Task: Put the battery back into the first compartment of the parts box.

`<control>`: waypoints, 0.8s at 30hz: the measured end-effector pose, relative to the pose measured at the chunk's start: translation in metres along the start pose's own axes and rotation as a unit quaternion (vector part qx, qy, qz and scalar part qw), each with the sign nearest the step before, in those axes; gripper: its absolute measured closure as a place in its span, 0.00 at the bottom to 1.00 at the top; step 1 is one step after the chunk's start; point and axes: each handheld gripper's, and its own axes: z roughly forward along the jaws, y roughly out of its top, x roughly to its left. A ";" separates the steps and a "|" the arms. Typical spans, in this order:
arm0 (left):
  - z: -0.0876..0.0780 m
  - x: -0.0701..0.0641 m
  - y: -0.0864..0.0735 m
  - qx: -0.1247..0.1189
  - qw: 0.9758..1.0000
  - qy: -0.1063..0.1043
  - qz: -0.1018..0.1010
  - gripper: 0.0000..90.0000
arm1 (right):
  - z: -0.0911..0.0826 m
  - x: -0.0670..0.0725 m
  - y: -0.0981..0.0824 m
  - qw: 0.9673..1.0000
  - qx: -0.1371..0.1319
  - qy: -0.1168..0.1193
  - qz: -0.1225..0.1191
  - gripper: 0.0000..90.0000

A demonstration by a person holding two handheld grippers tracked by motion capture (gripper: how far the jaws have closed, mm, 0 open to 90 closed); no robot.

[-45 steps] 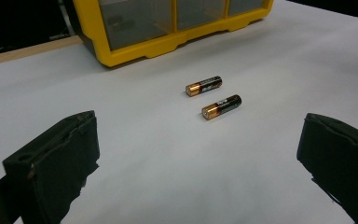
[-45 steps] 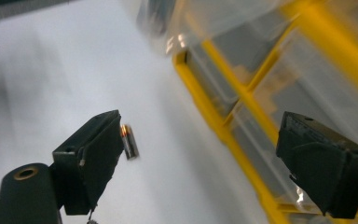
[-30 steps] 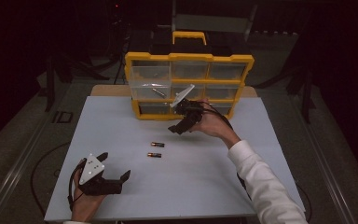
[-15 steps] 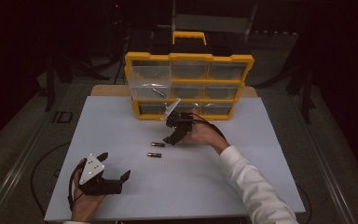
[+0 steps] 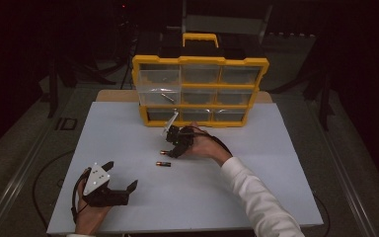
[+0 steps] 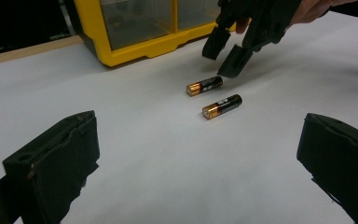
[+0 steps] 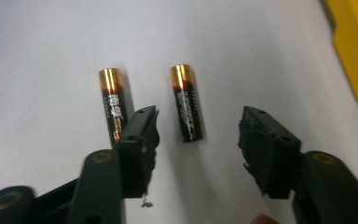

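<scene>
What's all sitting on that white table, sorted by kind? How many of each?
AA batteries: 2, one nearer the organizer and one nearer the person
Yellow drawer organizer: 1
Handheld grippers: 2, left gripper and right gripper
Total: 5

A white tabletop (image 5: 286,163) lies lit in the middle of a dark room — beyond its edges almost everything falls to black. A strip of pale wood (image 5: 116,95) shows along its far side, under the white sheet. At that far edge stands a yellow organiser case (image 5: 200,61) with clear drawers and a yellow handle on top. Grey floor (image 5: 24,143) runs along both sides, crossed on the left by a dark cable (image 5: 42,170) and a small dark plate (image 5: 64,123). Behind the case stands a grey frame or shelf (image 5: 227,22) — its details are lost in shadow. Dark stand legs (image 5: 54,84) rise at the far left and right.
</scene>
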 end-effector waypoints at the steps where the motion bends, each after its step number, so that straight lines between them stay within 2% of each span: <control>1: 0.000 0.000 0.000 0.000 1.000 0.000 0.000 0.00 | 0.002 0.001 0.001 1.000 0.004 0.002 -0.002 0.58; 4: 0.000 0.000 0.000 0.000 1.000 0.000 -0.001 0.00 | 0.008 0.003 0.004 1.000 0.012 0.007 0.000 0.65; 5: 0.000 0.000 0.000 0.000 1.000 0.000 0.000 0.00 | 0.009 0.002 0.005 1.000 0.013 0.009 -0.011 0.67; 6: 0.000 0.000 0.000 0.000 1.000 0.000 0.000 0.00 | 0.009 0.002 0.005 1.000 0.013 0.009 -0.011 0.67; 7: 0.000 0.000 0.000 0.000 1.000 0.000 0.000 0.00 | 0.013 0.003 0.007 1.000 0.016 0.007 -0.010 0.71; 13: -0.001 0.000 0.000 0.000 1.000 0.001 0.000 0.00 | 0.022 0.004 0.013 0.999 0.029 -0.003 -0.021 0.77; 16: -0.001 0.000 0.000 0.000 1.000 0.001 0.000 0.00 | 0.027 0.004 0.013 0.999 0.039 -0.004 -0.019 0.79; 18: -0.001 0.000 0.000 0.001 1.000 0.001 0.000 0.00 | 0.027 0.004 0.013 0.999 0.040 0.003 -0.013 0.85; 24: -0.001 0.000 0.000 0.001 1.000 0.001 0.000 0.00 | 0.023 0.006 0.010 0.998 0.050 0.011 -0.027 0.86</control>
